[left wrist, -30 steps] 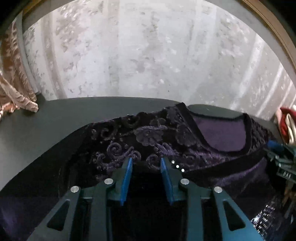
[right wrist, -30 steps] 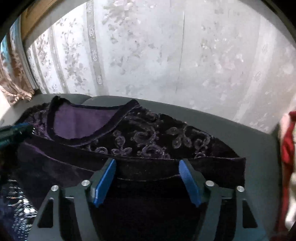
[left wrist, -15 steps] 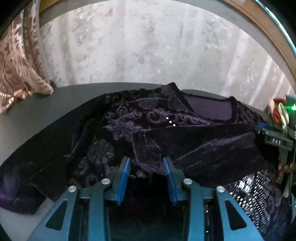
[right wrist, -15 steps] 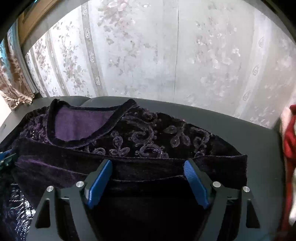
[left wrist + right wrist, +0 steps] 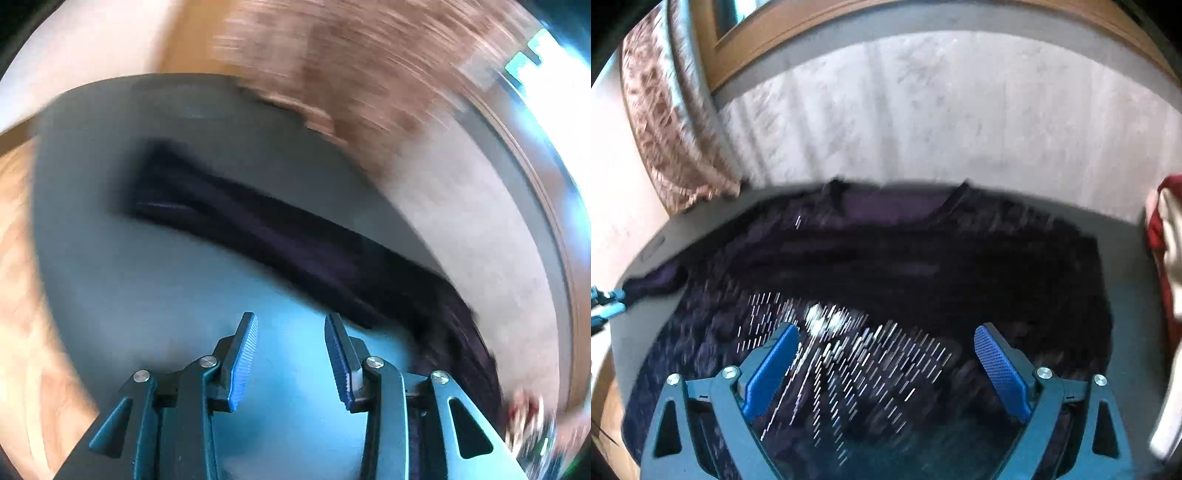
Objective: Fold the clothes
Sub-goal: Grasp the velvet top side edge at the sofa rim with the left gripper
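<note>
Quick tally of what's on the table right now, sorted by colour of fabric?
Dark purple: 1, the velvet garment, spread across the grey table.
Red and white: 1, a cloth bundle at the right edge, blurred.
Total: 2

Both fisheye views are heavily motion-blurred, edges warped, with window glare [image 5: 550, 70] at upper right.
</note>
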Tool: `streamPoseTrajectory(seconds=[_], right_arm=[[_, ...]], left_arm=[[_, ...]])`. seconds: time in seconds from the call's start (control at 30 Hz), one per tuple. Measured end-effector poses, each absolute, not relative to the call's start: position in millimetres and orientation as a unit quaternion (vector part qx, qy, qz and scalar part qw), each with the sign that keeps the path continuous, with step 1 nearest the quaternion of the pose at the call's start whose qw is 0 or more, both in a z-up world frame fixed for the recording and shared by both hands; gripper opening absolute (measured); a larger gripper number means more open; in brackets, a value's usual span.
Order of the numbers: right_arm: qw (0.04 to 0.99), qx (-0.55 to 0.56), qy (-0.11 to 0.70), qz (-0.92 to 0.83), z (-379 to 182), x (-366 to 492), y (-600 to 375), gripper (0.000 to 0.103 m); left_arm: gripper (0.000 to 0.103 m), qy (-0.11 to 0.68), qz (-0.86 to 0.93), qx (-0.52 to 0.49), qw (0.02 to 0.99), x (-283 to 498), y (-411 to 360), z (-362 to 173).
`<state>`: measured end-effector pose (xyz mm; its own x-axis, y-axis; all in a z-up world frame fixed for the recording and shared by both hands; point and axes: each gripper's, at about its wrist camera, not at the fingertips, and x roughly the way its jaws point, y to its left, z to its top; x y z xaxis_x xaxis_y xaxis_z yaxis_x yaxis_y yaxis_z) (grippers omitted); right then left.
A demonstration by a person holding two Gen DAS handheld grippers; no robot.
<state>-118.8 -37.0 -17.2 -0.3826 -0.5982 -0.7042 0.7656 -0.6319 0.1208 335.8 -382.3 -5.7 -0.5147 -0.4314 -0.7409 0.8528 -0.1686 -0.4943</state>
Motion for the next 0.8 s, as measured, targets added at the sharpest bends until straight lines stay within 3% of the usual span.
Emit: streamPoseTrajectory(seconds=[0.17,0.23,0.4,0.57,0.6,0.67,0.7,0.8], right_arm=[[0.398,0.405,0.142,-0.811,-43.4,-106.7,-47.9,0.097],[0.395,0.411,0.151,-0.807,-47.2,-108.5,-51.6,0.103],[0.39,0.411,0.167,-0.807,-49.7,-109.0,-56.4,0.103],[0.391,0.411,0.166,-0.807,-50.7,-108.6,-56.6,0.103],[0.392,0.411,0.167,-0.806,-50.4,-109.4,-56.3,0.103],[0.392,0.411,0.166,-0.806,-50.5,-109.4,-55.4,0.103],[0.393,0.411,0.166,-0.806,-50.7,-109.6,-55.3,0.103],[0.394,0.41,0.165,-0.806,-51.0,-110.3,-55.1,0.103]], left_arm=[[0.04,0.514,-0.681,0.175,0.491,421.3,-426.1,-9.3],[0.04,0.514,-0.679,0.174,0.493,424.4,-443.0,-9.2],[0.046,0.517,-0.682,0.168,0.49,417.1,-482.7,-11.9],[0.045,0.51,-0.678,0.21,0.486,393.9,-507.0,-23.7],[0.044,0.506,-0.682,0.219,0.48,386.7,-511.4,-25.7],[0.026,0.497,-0.68,0.232,0.486,379.4,-512.9,-26.7],[0.002,0.493,-0.676,0.239,0.493,376.1,-514.4,-27.7],[0.003,0.511,-0.665,0.228,0.495,372.7,-519.7,-25.8]])
